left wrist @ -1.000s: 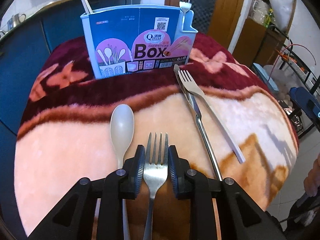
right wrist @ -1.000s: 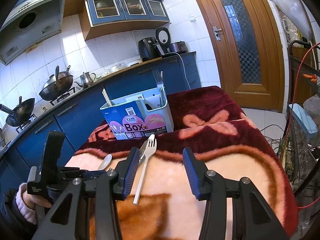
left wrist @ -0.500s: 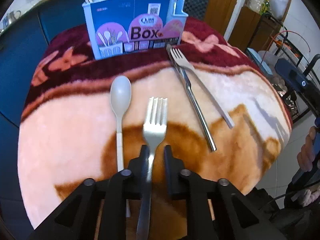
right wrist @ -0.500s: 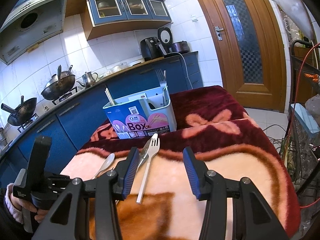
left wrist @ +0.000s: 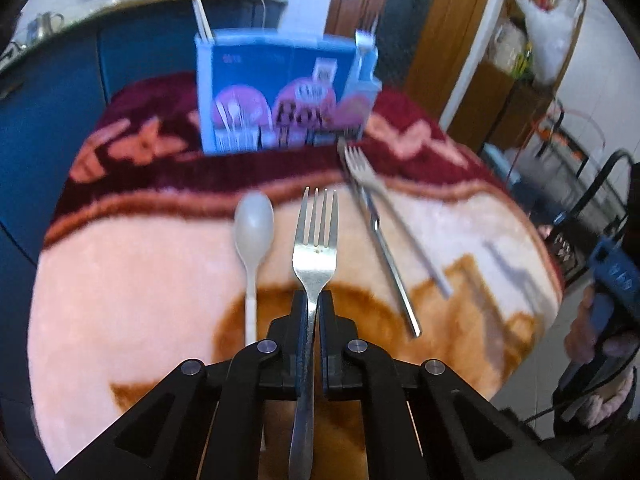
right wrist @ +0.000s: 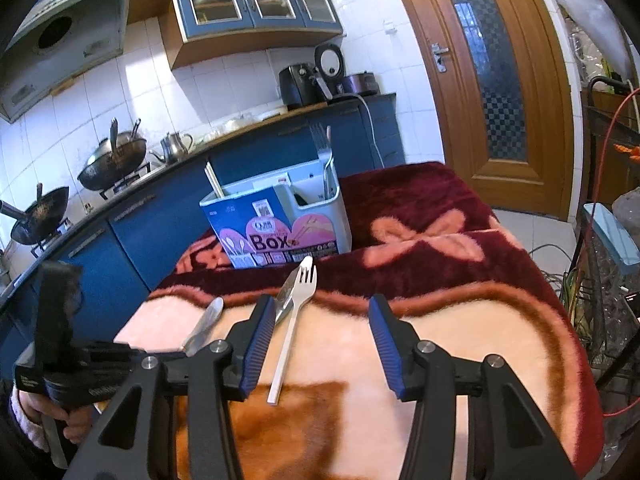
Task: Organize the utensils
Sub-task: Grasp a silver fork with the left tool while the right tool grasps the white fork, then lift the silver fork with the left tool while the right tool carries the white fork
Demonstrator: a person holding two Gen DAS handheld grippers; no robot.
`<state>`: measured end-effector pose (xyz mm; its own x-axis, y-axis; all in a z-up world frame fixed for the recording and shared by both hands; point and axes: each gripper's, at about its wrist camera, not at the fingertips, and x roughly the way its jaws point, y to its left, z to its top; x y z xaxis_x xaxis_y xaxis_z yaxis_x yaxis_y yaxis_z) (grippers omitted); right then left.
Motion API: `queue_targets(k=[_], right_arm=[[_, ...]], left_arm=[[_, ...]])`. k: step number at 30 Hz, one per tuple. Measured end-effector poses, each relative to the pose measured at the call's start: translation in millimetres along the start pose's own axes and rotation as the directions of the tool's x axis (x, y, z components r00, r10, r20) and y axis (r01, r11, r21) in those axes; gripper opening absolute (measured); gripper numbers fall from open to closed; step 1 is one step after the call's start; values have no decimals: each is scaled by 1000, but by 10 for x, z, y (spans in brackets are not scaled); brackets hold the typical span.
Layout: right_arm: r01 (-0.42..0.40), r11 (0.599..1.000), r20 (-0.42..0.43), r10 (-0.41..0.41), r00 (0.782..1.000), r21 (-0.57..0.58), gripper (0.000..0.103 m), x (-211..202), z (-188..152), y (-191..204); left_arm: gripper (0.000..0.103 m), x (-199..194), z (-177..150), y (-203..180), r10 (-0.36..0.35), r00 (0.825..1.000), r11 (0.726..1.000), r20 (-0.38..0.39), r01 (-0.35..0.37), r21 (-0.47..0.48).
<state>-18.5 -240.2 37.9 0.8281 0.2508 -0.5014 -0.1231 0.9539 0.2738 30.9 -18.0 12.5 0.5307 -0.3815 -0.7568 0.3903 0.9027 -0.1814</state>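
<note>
Left gripper (left wrist: pixel 309 312): jaws just closed, pads clamped on a fork handle, pointing steeply downward; right gripper (right wrist: pixel 320 344): jaws parted with nothing between, pointing gently downward; hand (right wrist: pixel 60 412) in pink cuff gripping left handle.

We are seeing a table under a blanket (left wrist: pixel 120 280) carrying a blue box (left wrist: pixel 280 96), a white spoon (left wrist: pixel 253 232), a knife (left wrist: pixel 384 252) and a white fork (right wrist: pixel 294 312).

Home kitchen: woks (right wrist: pixel 114 158) on stove, kettle (right wrist: pixel 173 146), range hood (right wrist: pixel 60 36), tiled wall, blue cabinets (right wrist: pixel 256 0), wooden door (right wrist: pixel 496 80).
</note>
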Motion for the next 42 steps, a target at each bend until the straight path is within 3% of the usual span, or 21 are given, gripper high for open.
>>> queue_targets(k=[6,13,15,21,26,32,42], right_arm=[[-23,1000,-105,22,994,-6,52,310,63,75],[-26,997,-259,7,966,-70,51,743,156,202],[-31,996,-301,5,954,-83,41,851,173,227],[-46,993,-422,-3,907,-105,25,1195,179,295],[-45,996,-475,1,880,-81,13,1369,171,271],[-46,998,-453,19,891,-49,7,1320,201,211],[-119,992,-308,126,943,42,7,984,263,94]], left_arm=[[5,-222,72,82,-9,987,999,159,15,-38],[5,-367,151,192,-12,965,997,263,30,-66],[5,-386,170,211,-14,958,997,286,35,-68],[5,-442,241,256,-30,938,996,345,58,-72],[5,-513,319,289,-36,922,994,387,72,-79],[5,-599,462,310,-26,903,995,428,66,-78],[5,-723,873,371,2,857,995,515,52,-90]])
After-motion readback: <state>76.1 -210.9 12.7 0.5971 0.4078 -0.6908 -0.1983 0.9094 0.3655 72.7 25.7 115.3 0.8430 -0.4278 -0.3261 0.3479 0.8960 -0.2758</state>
